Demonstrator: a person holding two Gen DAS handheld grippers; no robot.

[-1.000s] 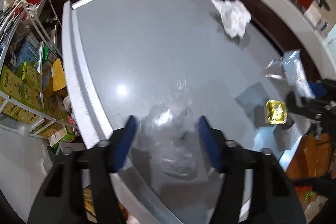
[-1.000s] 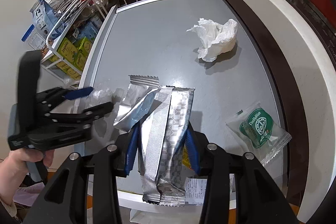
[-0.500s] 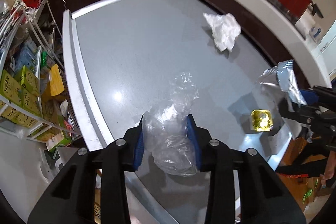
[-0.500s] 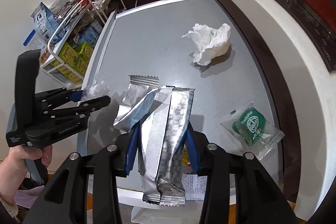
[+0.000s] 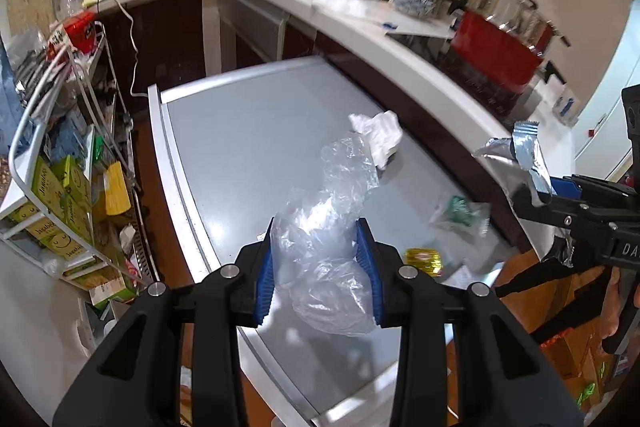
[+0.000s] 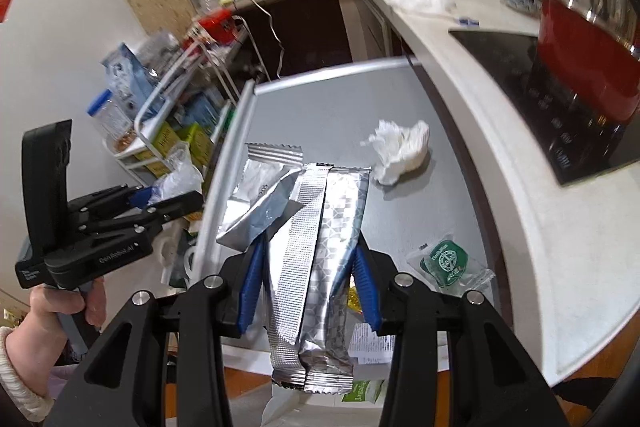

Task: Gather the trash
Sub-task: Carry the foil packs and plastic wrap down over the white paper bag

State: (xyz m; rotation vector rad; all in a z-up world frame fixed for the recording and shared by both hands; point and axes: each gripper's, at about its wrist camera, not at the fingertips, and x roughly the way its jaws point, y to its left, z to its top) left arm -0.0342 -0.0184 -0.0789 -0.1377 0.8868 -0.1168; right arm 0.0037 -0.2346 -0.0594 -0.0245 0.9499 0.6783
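My left gripper (image 5: 318, 259) is shut on a crumpled clear plastic bag (image 5: 328, 227), held above the grey table (image 5: 248, 131). My right gripper (image 6: 306, 267) is shut on silver foil wrappers (image 6: 316, 227), also lifted off the table. In the left wrist view the right gripper (image 5: 540, 193) shows at the right edge with the foil wrappers (image 5: 520, 151). In the right wrist view the left gripper (image 6: 168, 199), in a hand, holds the clear bag (image 6: 178, 179). A crumpled white tissue (image 6: 400, 151), a green-printed clear packet (image 6: 446, 261) and a gold wrapper (image 5: 424, 261) lie on the table.
A white wire rack (image 5: 60, 187) of green boxes stands left of the table. A white counter (image 5: 400, 59) with a red pot (image 5: 496, 55) and a black hob (image 6: 520, 75) curves along the right. A printed paper slip (image 6: 370, 341) lies at the table's near edge.
The left gripper's jaws closed on the clear bag and lifted it. Both grippers rose from the table and tilted up, so the counter and the shelves came into view.
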